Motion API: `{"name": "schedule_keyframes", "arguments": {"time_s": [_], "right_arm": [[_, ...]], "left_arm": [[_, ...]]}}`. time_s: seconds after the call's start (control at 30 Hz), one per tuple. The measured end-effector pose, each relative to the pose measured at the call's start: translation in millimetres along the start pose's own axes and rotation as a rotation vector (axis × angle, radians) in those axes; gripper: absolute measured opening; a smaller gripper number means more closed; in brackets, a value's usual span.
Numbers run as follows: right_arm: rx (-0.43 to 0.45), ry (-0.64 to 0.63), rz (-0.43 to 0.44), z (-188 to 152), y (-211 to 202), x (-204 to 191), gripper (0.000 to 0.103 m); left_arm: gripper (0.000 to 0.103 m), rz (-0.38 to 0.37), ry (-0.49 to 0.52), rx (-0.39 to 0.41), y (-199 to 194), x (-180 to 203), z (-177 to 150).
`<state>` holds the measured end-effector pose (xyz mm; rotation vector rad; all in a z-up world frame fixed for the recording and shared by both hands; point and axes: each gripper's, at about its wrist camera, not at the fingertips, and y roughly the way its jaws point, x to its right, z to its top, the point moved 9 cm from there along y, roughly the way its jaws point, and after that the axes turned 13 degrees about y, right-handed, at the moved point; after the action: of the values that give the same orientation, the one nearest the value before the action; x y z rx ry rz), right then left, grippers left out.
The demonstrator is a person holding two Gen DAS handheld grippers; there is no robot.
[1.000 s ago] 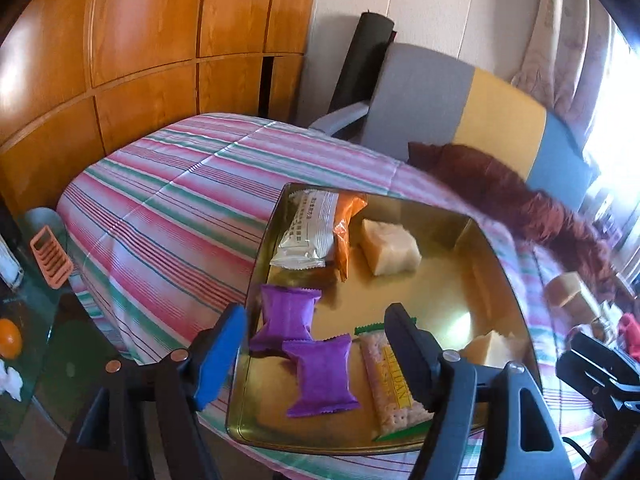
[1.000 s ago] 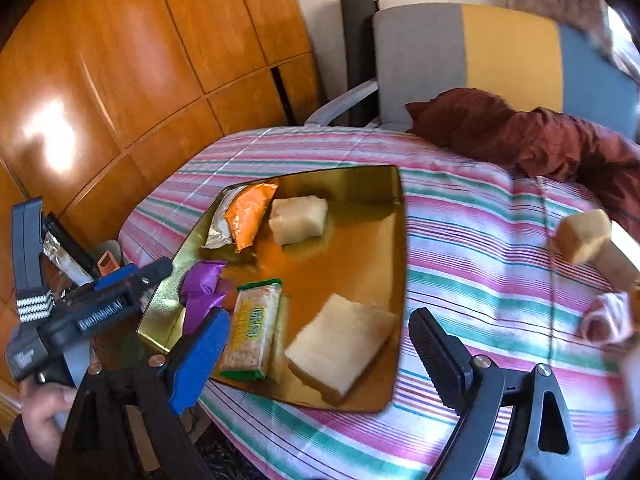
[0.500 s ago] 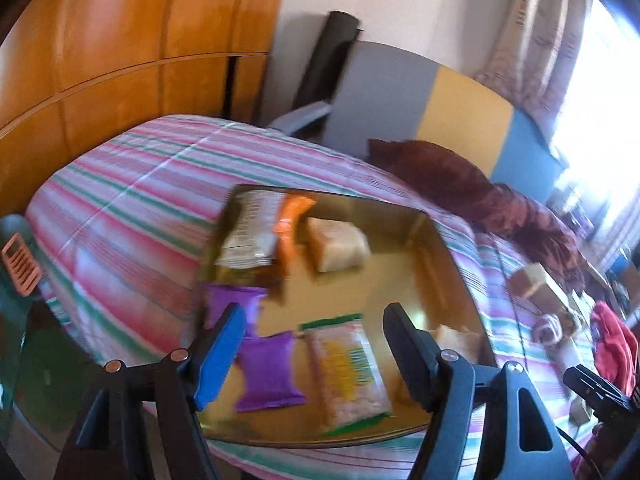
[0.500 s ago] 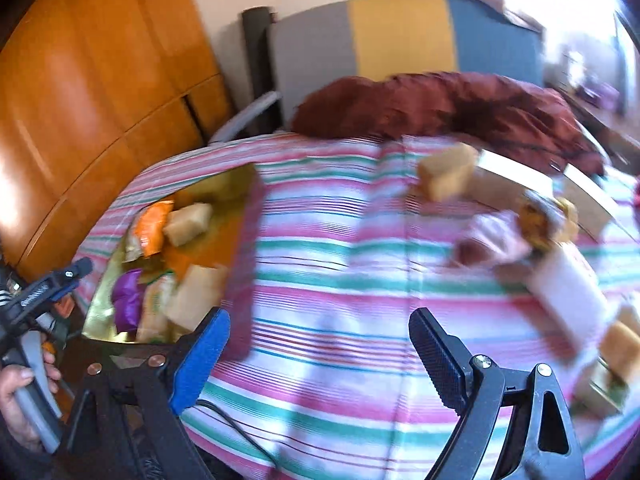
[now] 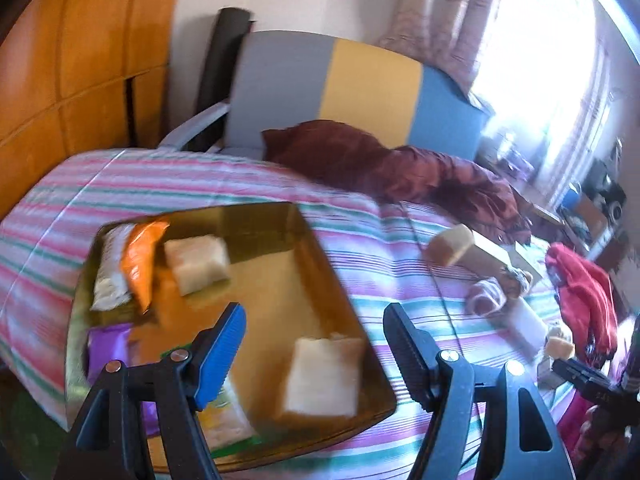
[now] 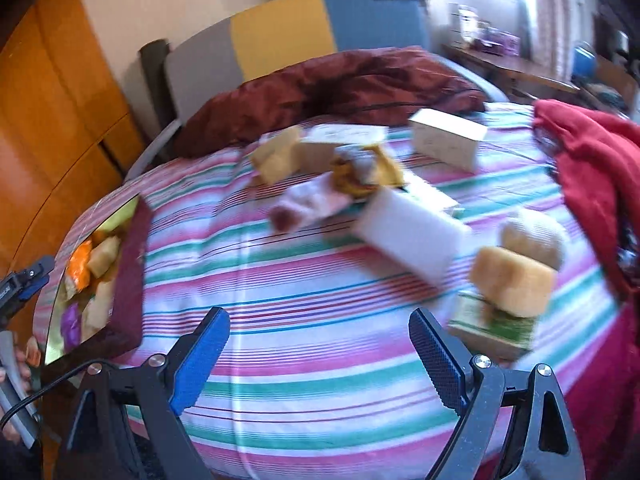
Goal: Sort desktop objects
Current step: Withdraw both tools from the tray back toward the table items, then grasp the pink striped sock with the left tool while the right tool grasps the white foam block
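Observation:
A gold tray (image 5: 276,220) on the striped tablecloth holds an orange packet (image 5: 142,258), two pale sponge blocks (image 5: 198,264), purple packets (image 5: 106,346) and a cracker pack. My left gripper (image 5: 316,346) is open and empty above the tray's near right part. My right gripper (image 6: 320,350) is open and empty above bare cloth; the tray (image 6: 132,272) lies at its far left. Ahead and to its right lie a white block (image 6: 408,232), a yellow sponge (image 6: 512,284) on a green pack, a pink packet (image 6: 312,200) and cream boxes (image 6: 448,142).
A dark red blanket (image 5: 384,164) lies over the far table edge before a grey, yellow and blue chair (image 5: 360,84). Red cloth (image 6: 592,168) lies at the right. Wooden panels (image 5: 80,72) stand at the left.
Both grippers have swung to the right. The tray has slid left in both views, and the loose pile on the right has come into the right wrist view. Both stay open.

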<state>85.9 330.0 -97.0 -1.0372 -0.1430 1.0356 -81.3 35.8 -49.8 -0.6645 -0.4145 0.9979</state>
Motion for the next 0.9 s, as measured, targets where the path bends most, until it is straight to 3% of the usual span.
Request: {"name": "schedule_keyframes", "arguments": {"time_s": [0.23, 0.37, 0.53, 0.77, 0.9], "right_arm": [[0.062, 0.084, -0.091, 27.7, -27.1, 63.8, 0.092], [0.083, 0.146, -0.093, 45.5, -36.5, 90.7, 0.091], [0.082, 0.123, -0.058, 61.9, -27.5, 80.6, 0.085], [0.056, 0.035, -0.030, 83.3, -1.0, 52.6, 0.085], [-0.016, -0.127, -0.051, 79.9, 17.0, 49.5, 0.085]], "left_arm": [[0.073, -0.089, 0.141, -0.028, 20.8, 59.2, 22.3], [0.073, -0.119, 0.221, -0.055, 33.2, 92.1, 25.3], [0.072, -0.160, 0.281, -0.098, 51.9, 125.0, 22.5], [0.072, -0.208, 0.338, -0.155, 73.0, 155.8, 12.3], [0.072, -0.229, 0.365, -0.184, 85.9, 167.7, 7.6]]}}
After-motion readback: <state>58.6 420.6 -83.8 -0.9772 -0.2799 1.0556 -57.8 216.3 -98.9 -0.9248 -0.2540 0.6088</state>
